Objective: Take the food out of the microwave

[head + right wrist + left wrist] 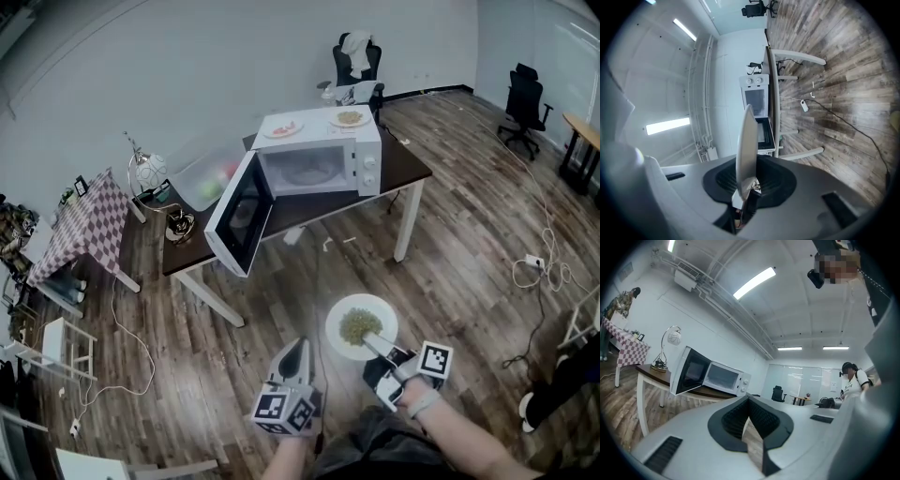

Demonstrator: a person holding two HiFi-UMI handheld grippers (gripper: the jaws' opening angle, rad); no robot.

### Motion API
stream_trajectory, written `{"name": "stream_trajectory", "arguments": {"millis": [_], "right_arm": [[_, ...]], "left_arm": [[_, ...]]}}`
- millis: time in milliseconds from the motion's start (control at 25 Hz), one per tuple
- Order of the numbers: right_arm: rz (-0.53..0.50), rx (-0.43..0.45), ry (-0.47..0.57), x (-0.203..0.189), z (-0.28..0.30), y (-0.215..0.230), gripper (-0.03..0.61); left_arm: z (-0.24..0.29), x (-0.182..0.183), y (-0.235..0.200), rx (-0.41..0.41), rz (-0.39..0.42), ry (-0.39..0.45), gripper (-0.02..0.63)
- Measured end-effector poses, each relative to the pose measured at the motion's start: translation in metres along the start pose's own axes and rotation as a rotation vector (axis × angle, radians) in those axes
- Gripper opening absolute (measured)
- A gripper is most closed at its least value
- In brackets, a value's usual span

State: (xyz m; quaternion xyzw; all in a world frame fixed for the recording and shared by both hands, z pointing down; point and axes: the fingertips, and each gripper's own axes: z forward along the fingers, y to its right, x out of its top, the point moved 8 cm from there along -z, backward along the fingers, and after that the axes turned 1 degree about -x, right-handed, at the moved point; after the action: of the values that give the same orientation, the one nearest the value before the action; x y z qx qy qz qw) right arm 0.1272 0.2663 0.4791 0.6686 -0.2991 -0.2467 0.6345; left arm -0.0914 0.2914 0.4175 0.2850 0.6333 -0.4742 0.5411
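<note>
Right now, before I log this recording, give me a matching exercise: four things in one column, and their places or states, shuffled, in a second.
Things:
1. microwave door
2. plate of green food
3. left gripper
4. plate with reddish food

Places or states:
A. on top of the microwave
B. swung open
C. clamped at its rim by the right gripper
D. jaws together, nothing between them

Pairs: 1-B, 2-C, 3-D, 4-A
</note>
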Motion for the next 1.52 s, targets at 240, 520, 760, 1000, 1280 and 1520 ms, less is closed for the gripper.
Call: {"name": "stream_trajectory", "arguments": {"millis": [240,520,760,1000,1280,1520], "right_arm": [[-0.008,-0.003,0.000,-0.021,-0.015,0.001,0.069],[-0.013,-0.009,-0.005,-0.043,-0.033,0.003,0.067],[-0.023,-0.028,-0.002,-0.058,-0.052,0.004,0.067],[-0.020,-0.027,-0.008,-0.069,-0.067,0.009,0.067],[0.003,-0.027,0.006,-0.075,-0.078,0.012,0.067],[0.000,-0.010,-0.002,-0.069,-0.074,0.013,0.067]], "left_arm": [[-0.024,-0.001,0.005,-0.007,-0.005,0.002,0.000],[-0.051,-0.005,0.011,-0.005,-0.005,0.006,0.000],[-0.073,-0.012,0.019,0.001,-0.014,0.014,0.000],[-0.093,-0.025,0.021,0.027,-0.041,0.011,0.000],[-0.101,-0.038,0.027,0.030,-0.060,-0.007,0.000],[-0.097,-0.048,0.025,0.042,-0.072,-0.016,0.000]]}}
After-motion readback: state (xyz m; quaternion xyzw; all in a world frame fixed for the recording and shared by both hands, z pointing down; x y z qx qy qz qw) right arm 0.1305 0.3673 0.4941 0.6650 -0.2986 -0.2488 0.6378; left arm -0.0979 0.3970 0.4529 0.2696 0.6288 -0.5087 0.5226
